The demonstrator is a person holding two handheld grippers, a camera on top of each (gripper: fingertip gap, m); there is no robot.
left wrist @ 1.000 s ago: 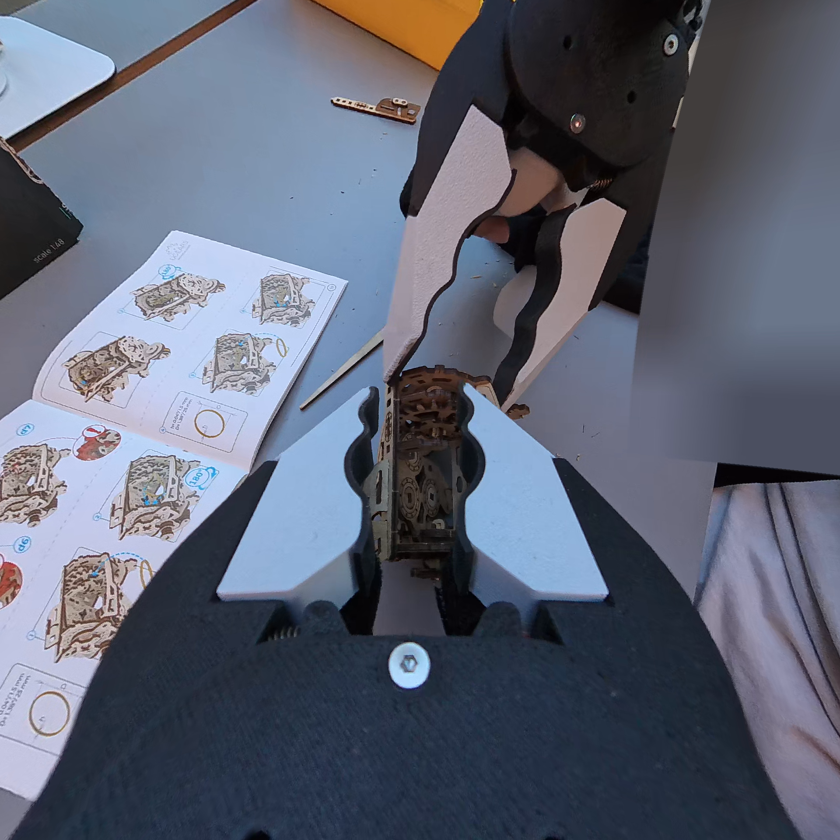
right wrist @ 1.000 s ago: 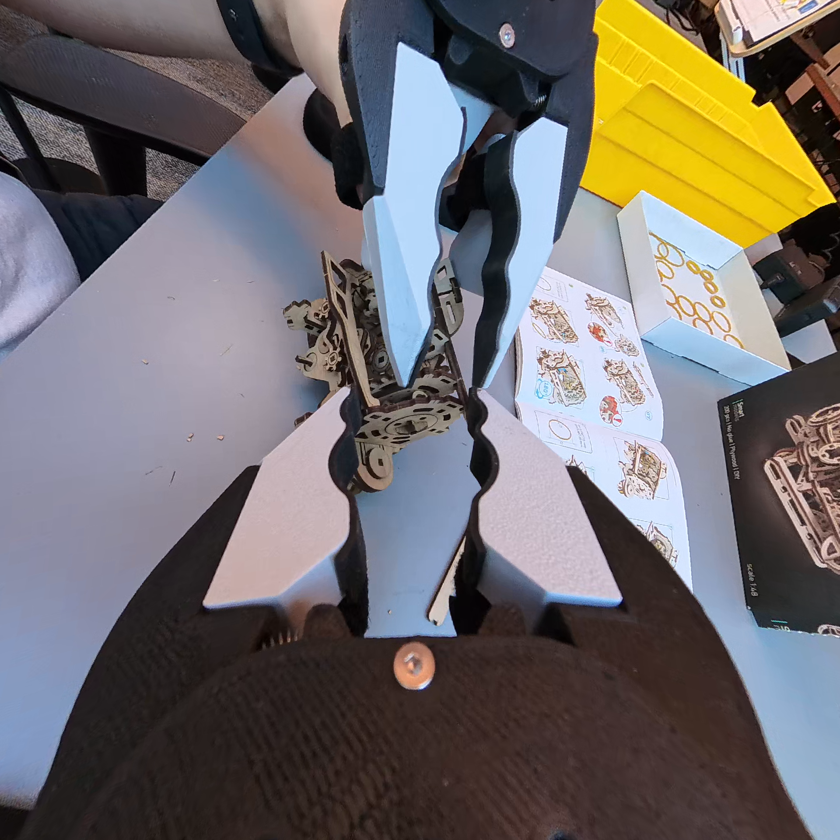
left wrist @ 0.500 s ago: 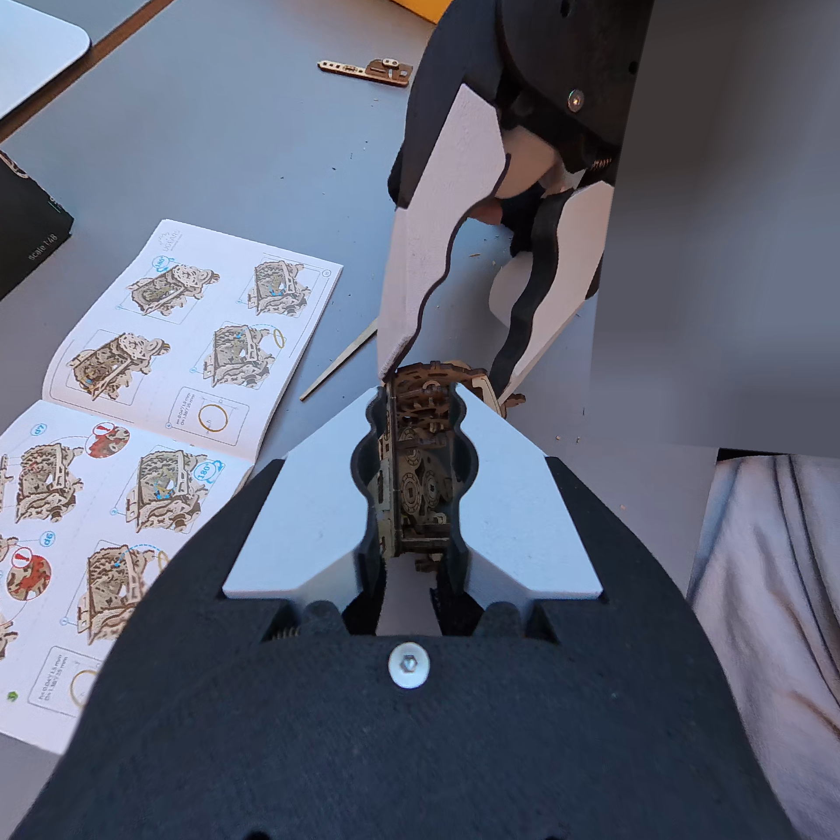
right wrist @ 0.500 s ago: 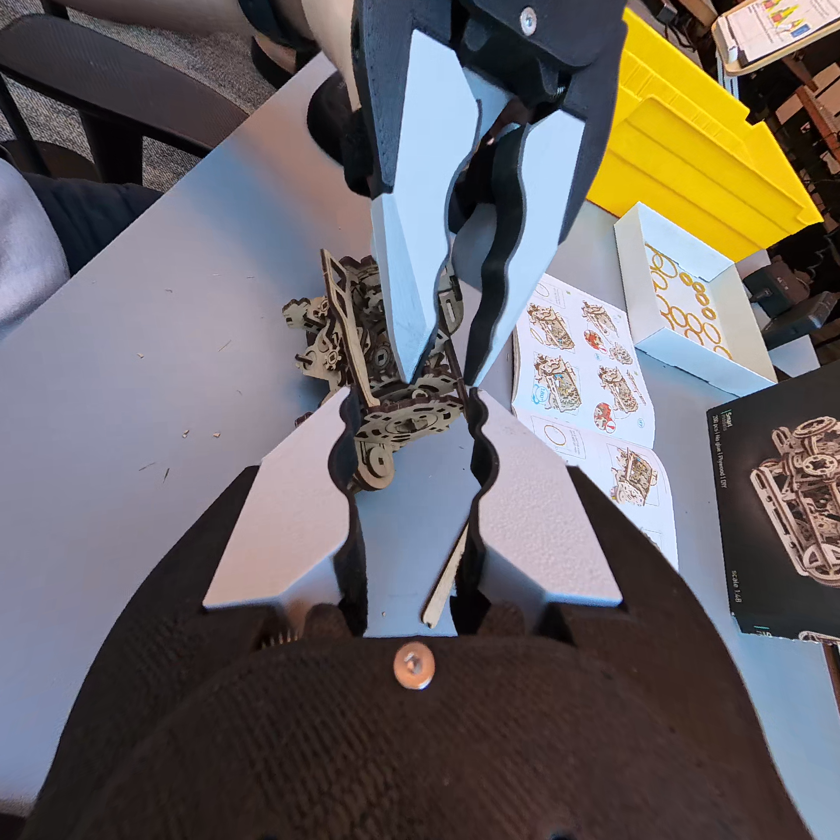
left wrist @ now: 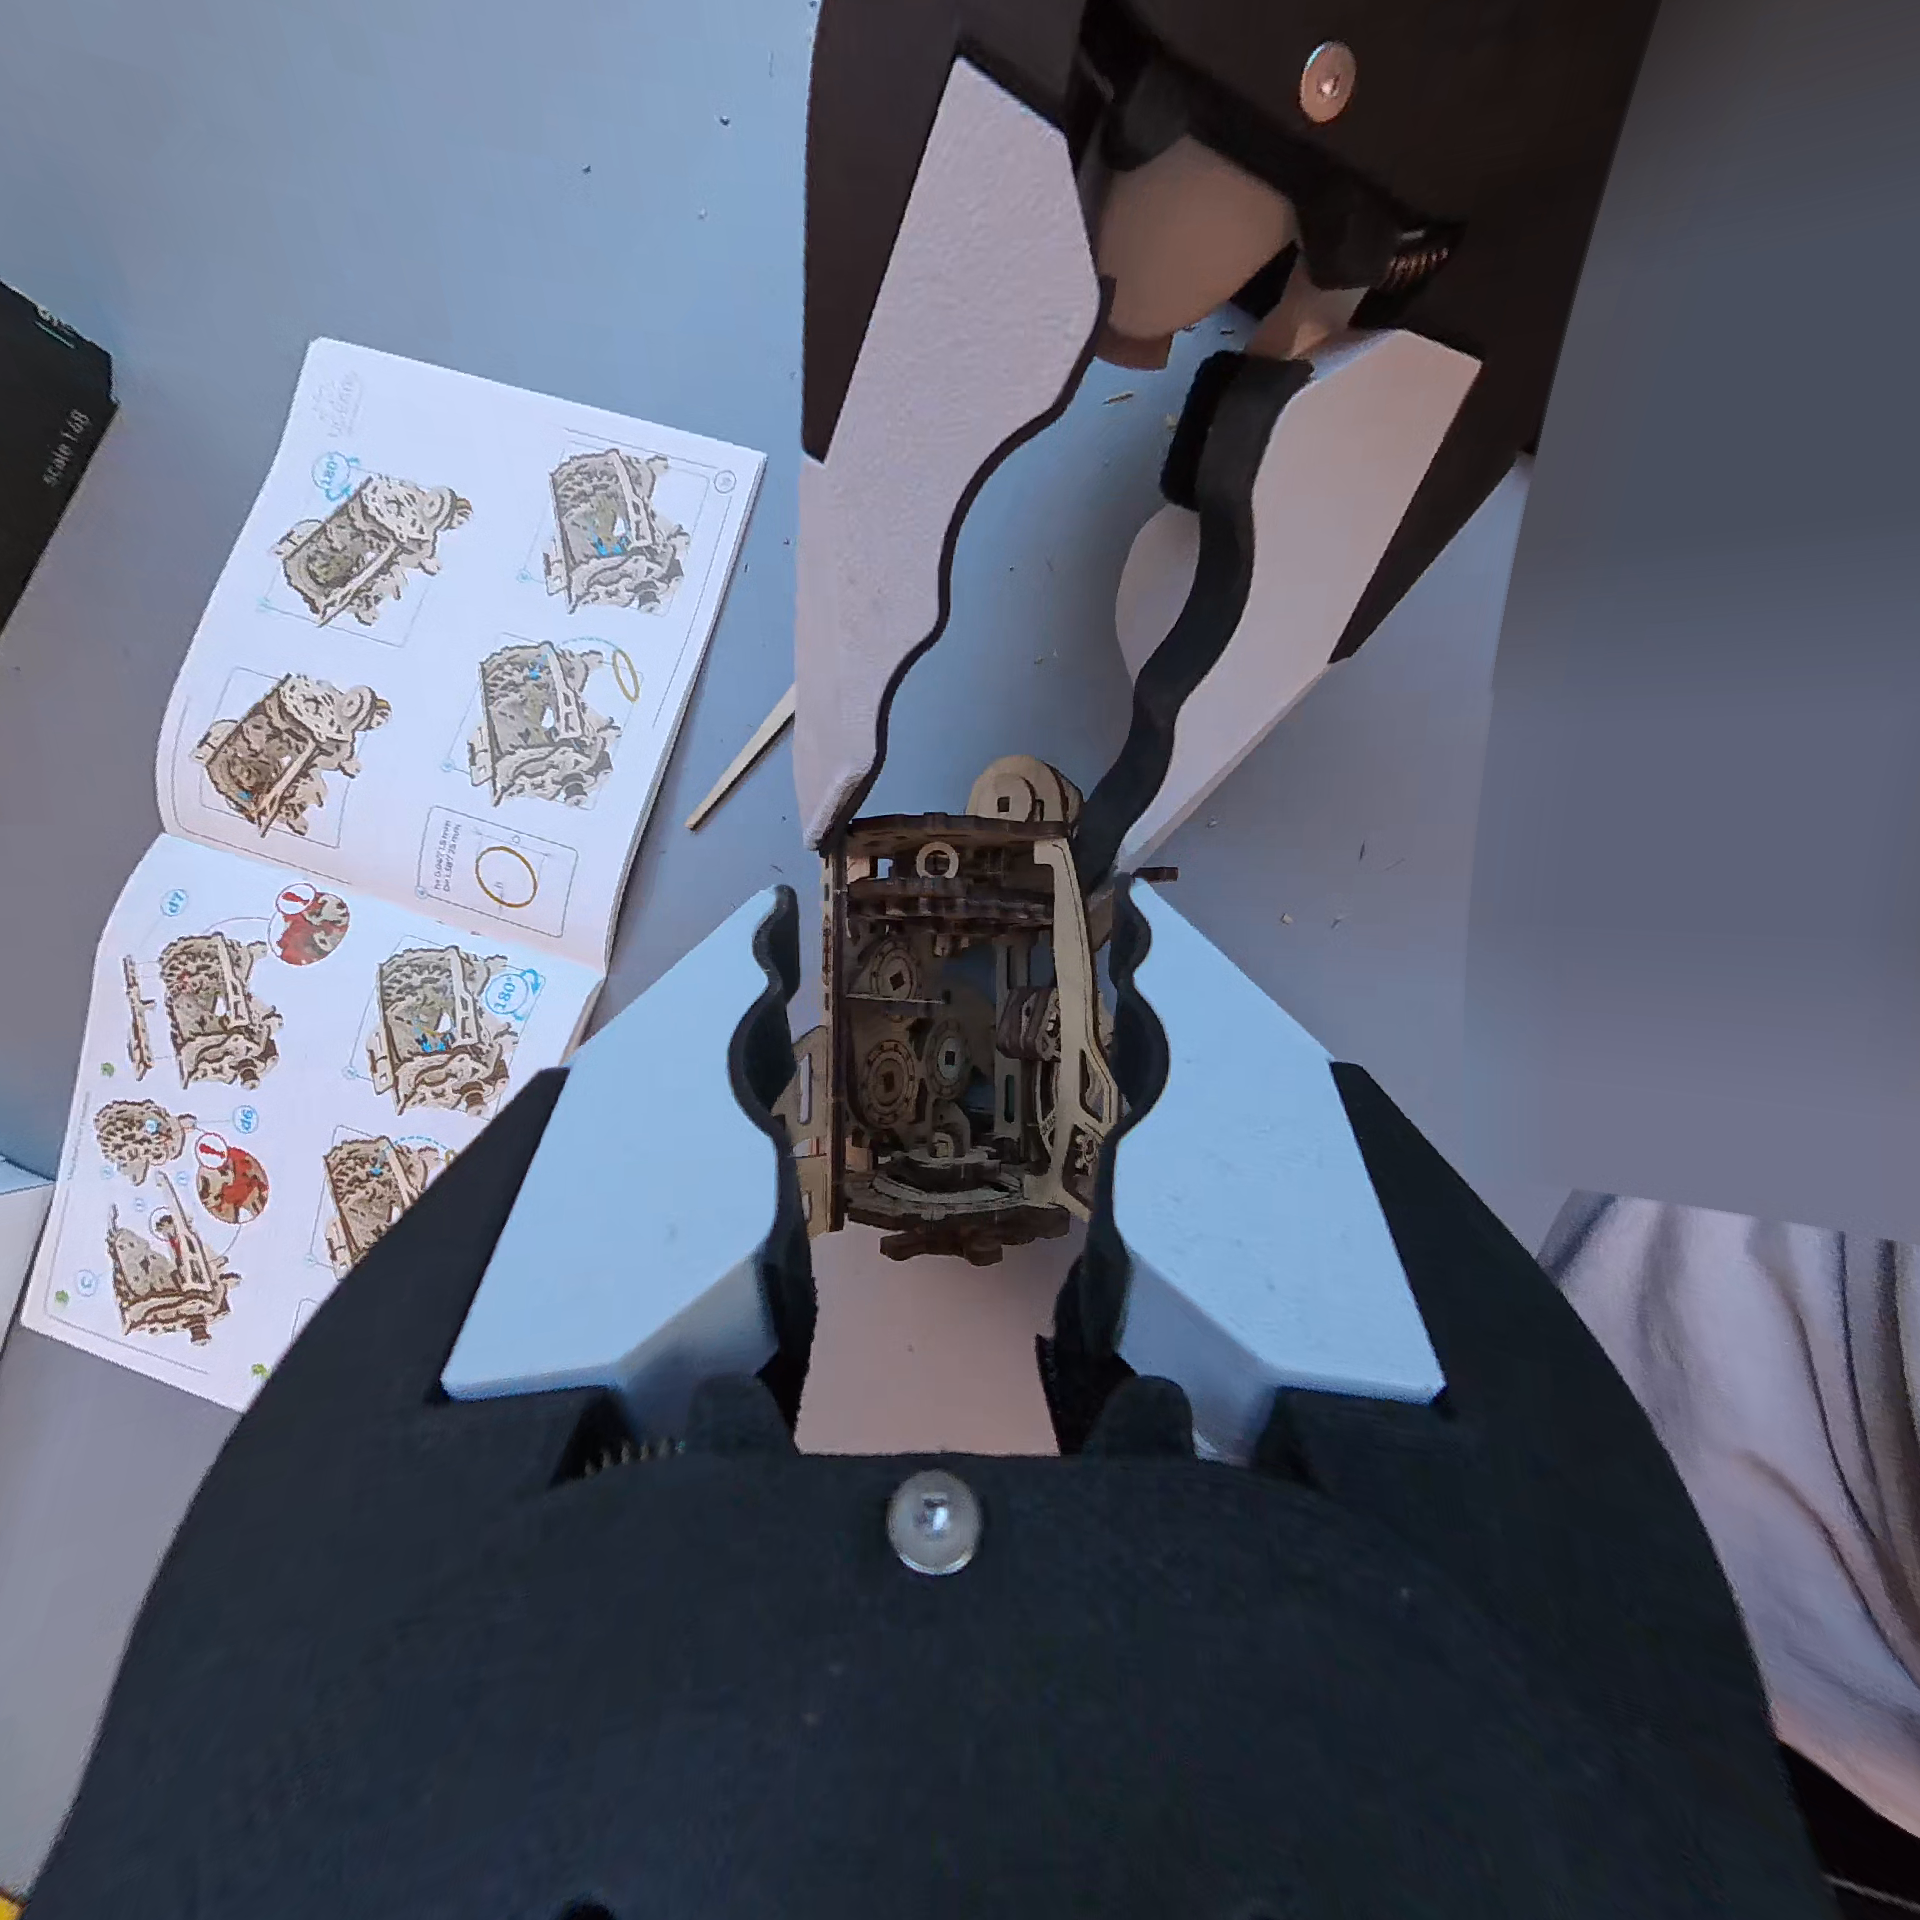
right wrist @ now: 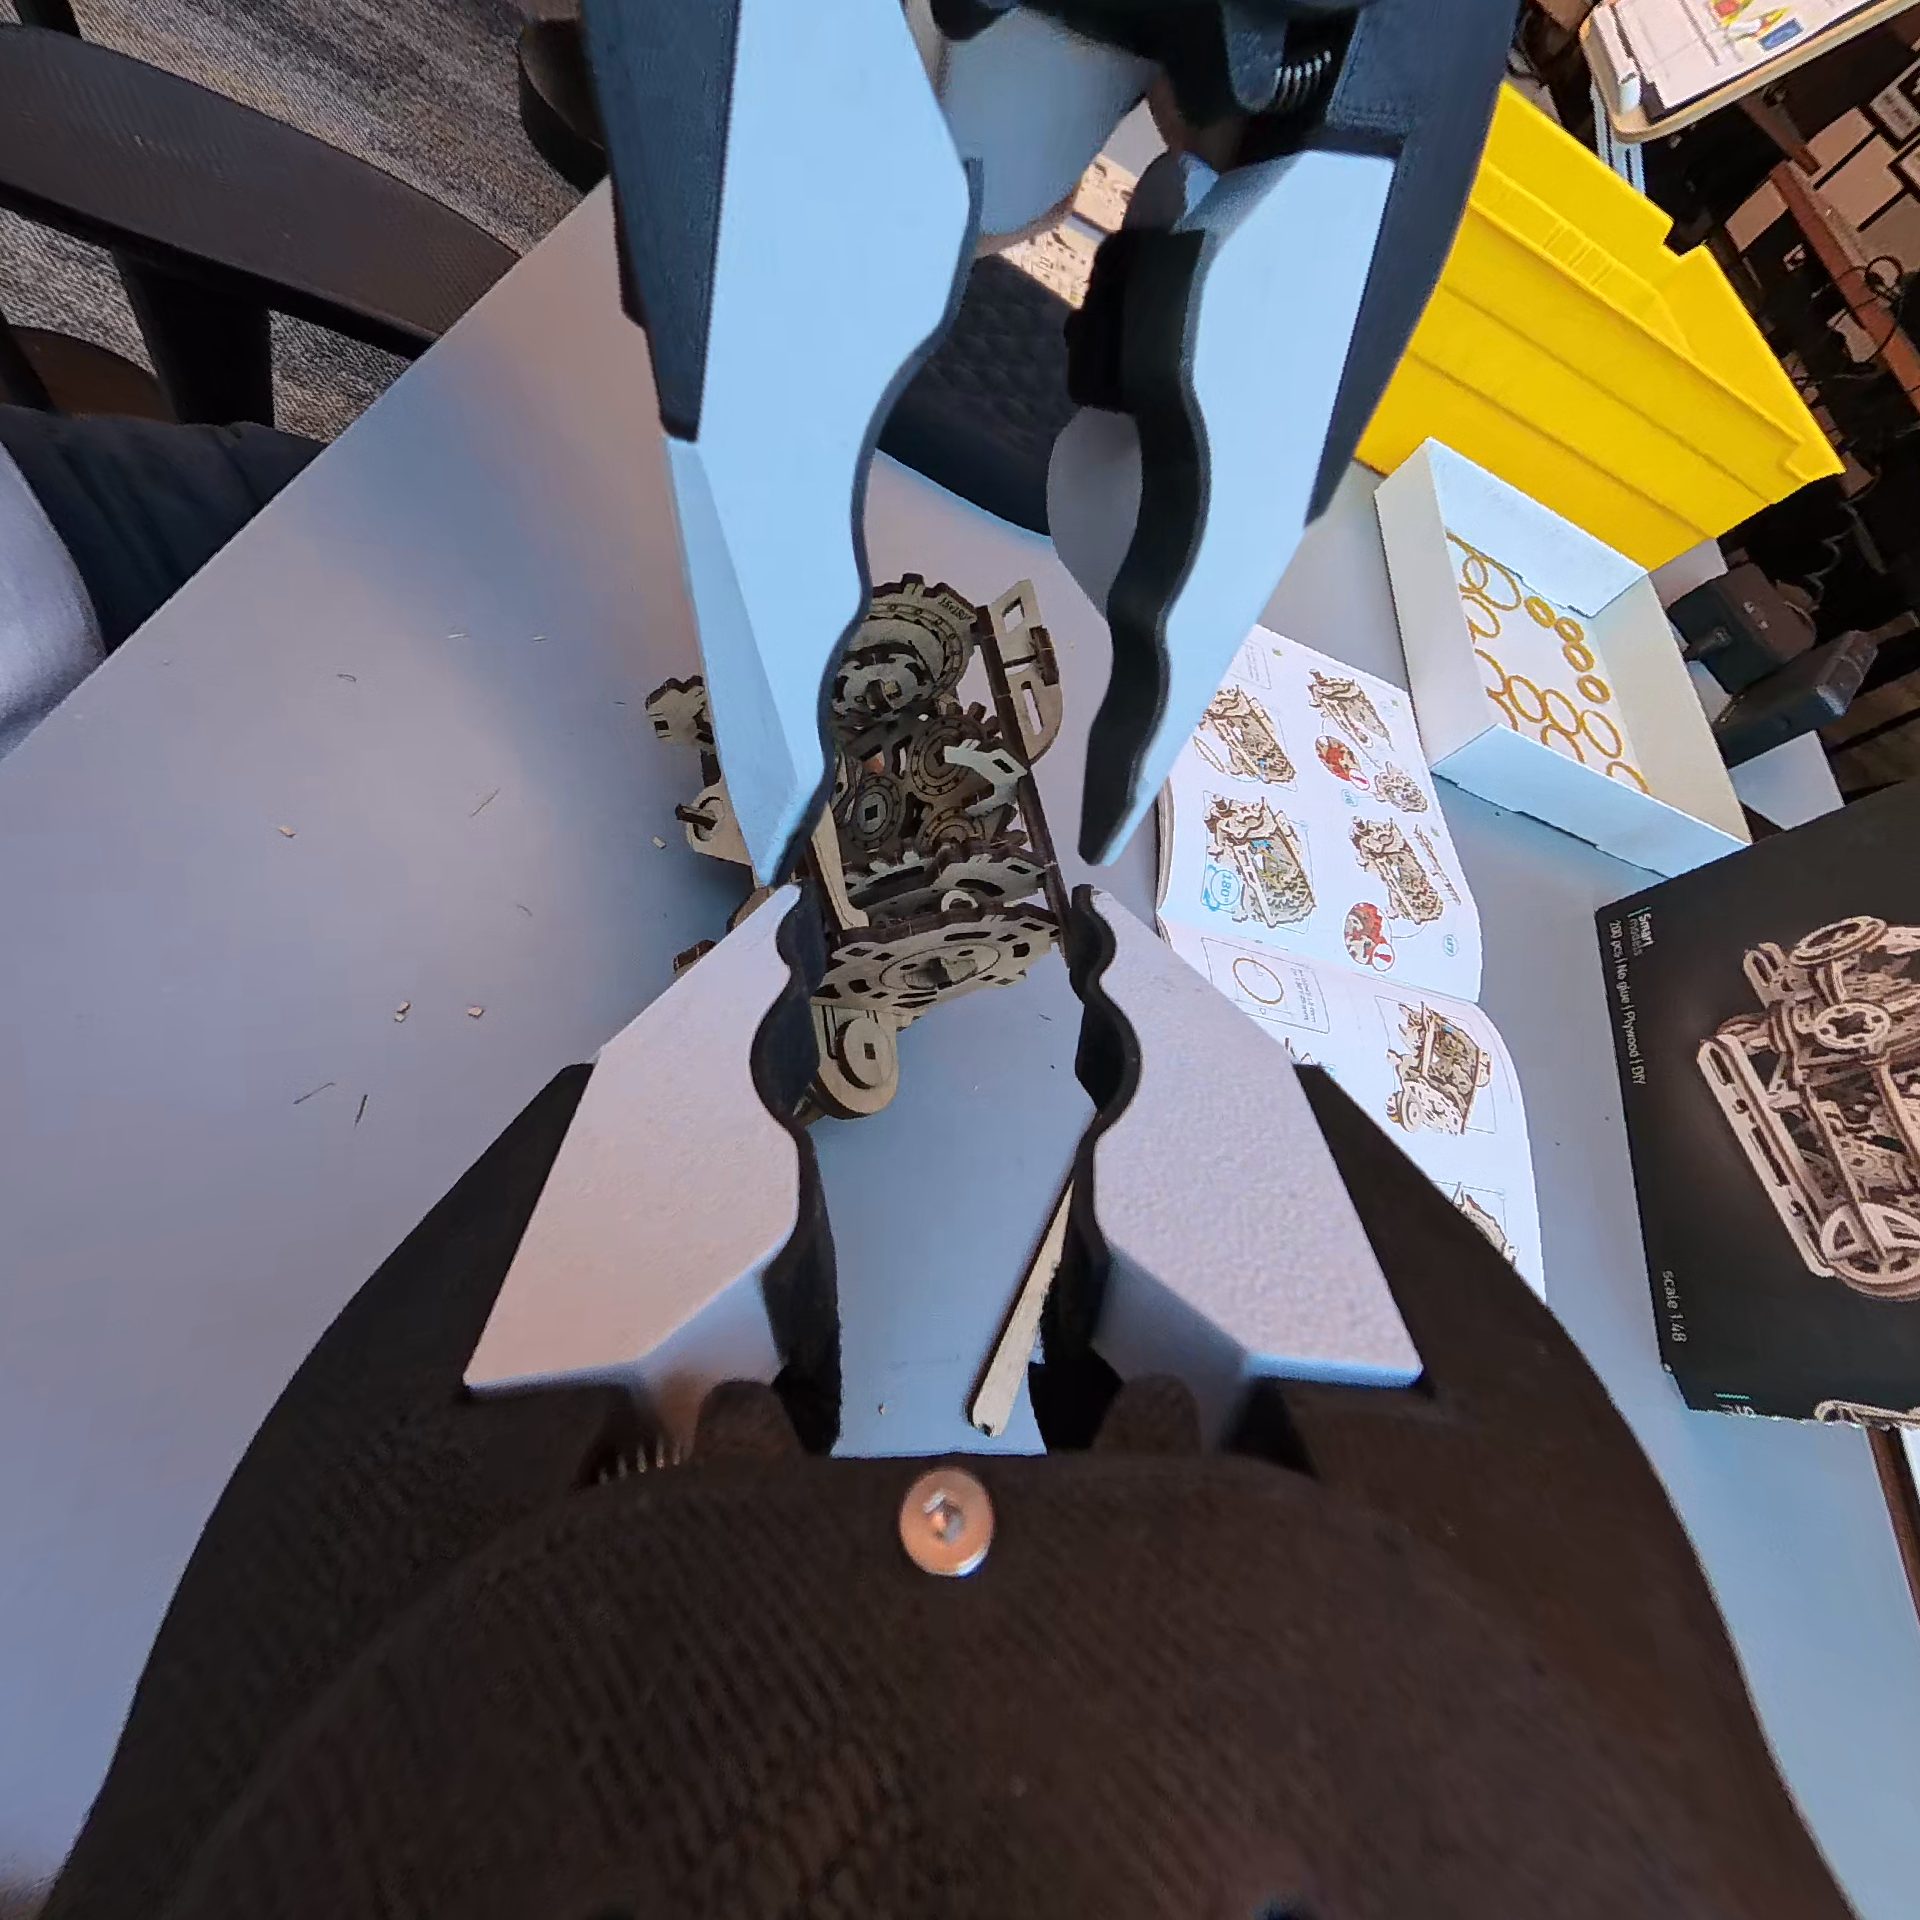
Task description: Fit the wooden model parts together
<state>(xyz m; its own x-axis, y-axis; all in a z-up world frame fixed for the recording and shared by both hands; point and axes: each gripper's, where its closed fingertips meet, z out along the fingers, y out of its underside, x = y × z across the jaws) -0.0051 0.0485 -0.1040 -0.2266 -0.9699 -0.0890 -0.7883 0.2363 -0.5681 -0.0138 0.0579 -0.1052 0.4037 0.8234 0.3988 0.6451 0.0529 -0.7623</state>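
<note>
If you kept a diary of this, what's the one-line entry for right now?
left gripper: around brown wooden gear model, grip unclear | right gripper: open at model's end | model on grey table

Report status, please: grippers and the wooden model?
Left gripper open, straddling wooden model. Right gripper open, tips flanking its other end, contact unclear. Wooden stick loose beneath right gripper.

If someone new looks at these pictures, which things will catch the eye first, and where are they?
The wooden gear model stands out first, at the centre of the grey table, between the left gripper and the right gripper, which meet it from opposite sides. Next come the open instruction booklet beside it and the bright yellow bins at the table's far edge.
</note>
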